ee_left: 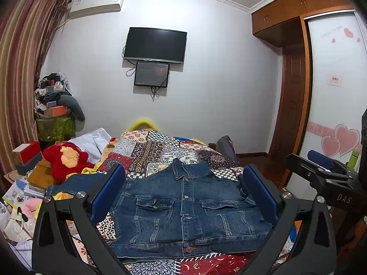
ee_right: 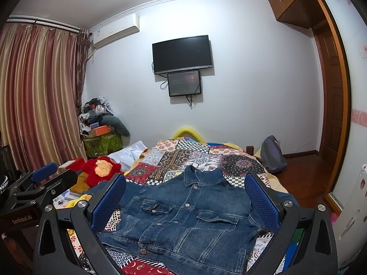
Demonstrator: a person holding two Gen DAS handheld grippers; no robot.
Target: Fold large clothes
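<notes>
- We see a blue denim jacket (ee_left: 183,210) lying front-up on the patchwork quilt (ee_left: 160,151) of the bed, buttoned, collar pointing toward the far wall, hem nearest us.
- Its two chest pockets have their flaps closed; the fabric lies mostly flat with soft wrinkles at the sides.
- One sleeve (ee_left: 75,183) stretches out to the left, reaching the quilt's edge near a red plush toy (ee_left: 66,158); the other sleeve is bunched up against the jacket's right side.
- Our left hand-held gripper (ee_left: 183,197) hovers over the jacket with its blue pads spread wide, holding nothing.
- Our right hand-held gripper (ee_right: 185,204) likewise stands wide apart above the jacket, empty.
- Beyond the collar the quilt lies open and bare up to the bed's far end.
- To the left the bed is crowded by the toy, books and papers; to the right it ends at a wooden floor (ee_right: 302,174), where a grey backpack (ee_right: 273,153) leans by the bed's corner.
</notes>
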